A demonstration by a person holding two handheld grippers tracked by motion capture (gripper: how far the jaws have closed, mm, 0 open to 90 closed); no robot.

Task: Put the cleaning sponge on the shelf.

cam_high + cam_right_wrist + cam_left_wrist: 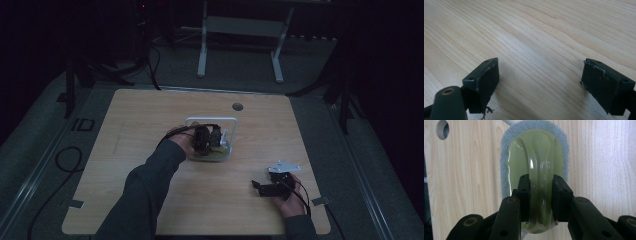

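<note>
The left tool (540, 195) grips the green handle of a scrubbing brush (535, 157) on the tabletop (150, 115). The right tool (539, 82) rests open, jaws wide apart.

surface: wooden table (150, 200) | on it: green scrubber (536, 157), white frame (235, 131)

A dark grey long sleeve (142, 192) is worn on the left arm. Both grippers are built of black jaws with brass-ringed screw holes; the right gripper (258, 186) is topped by a grey three-cornered plate (283, 167) and trailed by a black cable (303, 198).
</note>
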